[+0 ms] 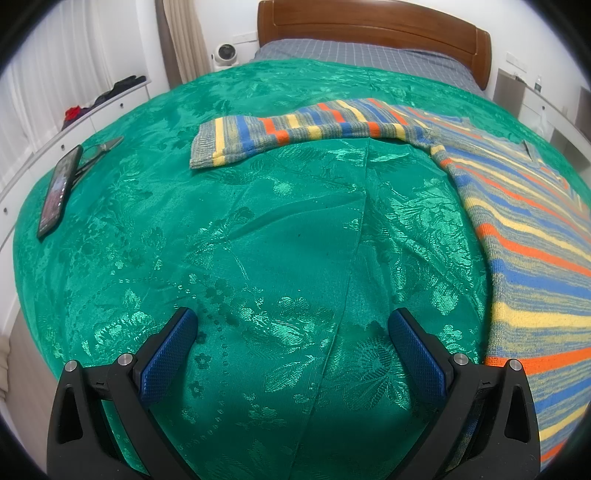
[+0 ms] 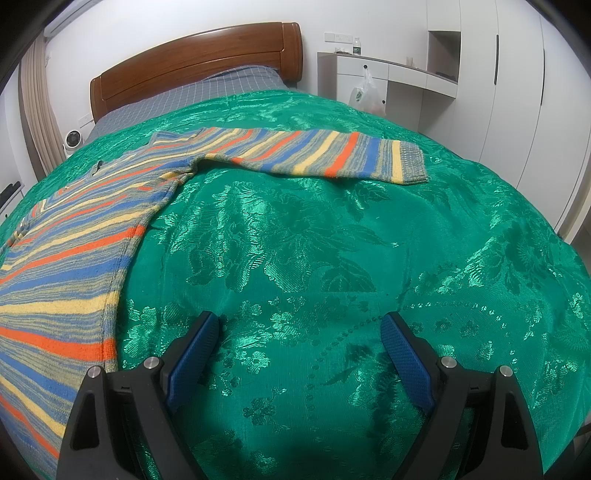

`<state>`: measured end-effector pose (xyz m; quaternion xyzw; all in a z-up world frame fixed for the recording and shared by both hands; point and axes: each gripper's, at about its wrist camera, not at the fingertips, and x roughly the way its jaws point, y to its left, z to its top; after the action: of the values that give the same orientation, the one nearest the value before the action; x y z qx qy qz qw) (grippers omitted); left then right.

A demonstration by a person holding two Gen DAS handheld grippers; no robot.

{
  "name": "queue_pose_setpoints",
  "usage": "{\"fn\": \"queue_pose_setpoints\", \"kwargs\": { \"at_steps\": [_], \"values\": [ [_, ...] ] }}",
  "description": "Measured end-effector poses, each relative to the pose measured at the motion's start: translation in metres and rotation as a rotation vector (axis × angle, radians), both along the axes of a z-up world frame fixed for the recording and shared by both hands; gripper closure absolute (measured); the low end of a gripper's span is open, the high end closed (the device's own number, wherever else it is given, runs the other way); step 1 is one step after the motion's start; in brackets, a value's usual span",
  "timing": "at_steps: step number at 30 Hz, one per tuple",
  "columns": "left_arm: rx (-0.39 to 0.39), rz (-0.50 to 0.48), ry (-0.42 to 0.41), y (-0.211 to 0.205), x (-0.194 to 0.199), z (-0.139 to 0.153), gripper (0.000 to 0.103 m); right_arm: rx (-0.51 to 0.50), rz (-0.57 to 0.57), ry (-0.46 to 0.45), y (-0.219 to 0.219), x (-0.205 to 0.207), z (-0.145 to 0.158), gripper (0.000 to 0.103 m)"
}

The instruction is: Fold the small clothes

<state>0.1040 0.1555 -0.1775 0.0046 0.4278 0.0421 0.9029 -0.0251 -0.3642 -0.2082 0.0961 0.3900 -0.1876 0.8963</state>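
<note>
A striped knit sweater in blue, yellow, orange and grey lies flat on a green bedspread. In the left wrist view its body point(image 1: 532, 236) is at the right and one sleeve point(image 1: 295, 129) stretches out to the left. My left gripper point(image 1: 291, 321) is open and empty, over bare bedspread left of the sweater's body. In the right wrist view the body point(image 2: 70, 266) is at the left and the other sleeve point(image 2: 325, 155) stretches right. My right gripper point(image 2: 299, 325) is open and empty, over bedspread just right of the body's edge.
The green bedspread point(image 1: 258, 221) covers a bed with a wooden headboard point(image 1: 369, 26). A phone point(image 1: 59, 188) and scissors point(image 1: 99, 151) lie at the bed's left edge. White drawers point(image 1: 74, 122) stand to the left, a desk with a plastic bag point(image 2: 365, 92) and wardrobes to the right.
</note>
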Motion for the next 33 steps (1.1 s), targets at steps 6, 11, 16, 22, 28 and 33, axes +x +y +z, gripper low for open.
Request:
{"fn": "queue_pose_setpoints", "kwargs": {
  "at_steps": [6,11,16,22,28,33],
  "values": [
    [-0.006,0.0,0.0,0.001,0.0,0.001,0.0,-0.001,0.0,0.0,0.0,0.0,0.0,0.014],
    [-0.018,-0.001,0.002,0.002,0.0,0.004,0.0,-0.004,0.0,-0.002,0.0,0.0,0.0,0.014],
    [-0.035,-0.007,-0.003,0.003,-0.001,0.008,0.0,-0.006,0.001,-0.001,-0.001,-0.001,0.001,0.014],
    [-0.066,-0.025,-0.08,0.005,-0.009,0.023,0.0,-0.009,0.002,-0.001,-0.006,0.0,0.002,0.014],
    [-0.077,-0.005,-0.13,0.011,-0.014,0.033,0.0,0.061,0.041,0.047,-0.011,0.001,0.021,0.013],
    [-0.101,0.006,-0.128,0.015,-0.01,0.032,0.0,0.26,0.062,-0.118,-0.082,0.012,0.074,0.013]
  ]
}}
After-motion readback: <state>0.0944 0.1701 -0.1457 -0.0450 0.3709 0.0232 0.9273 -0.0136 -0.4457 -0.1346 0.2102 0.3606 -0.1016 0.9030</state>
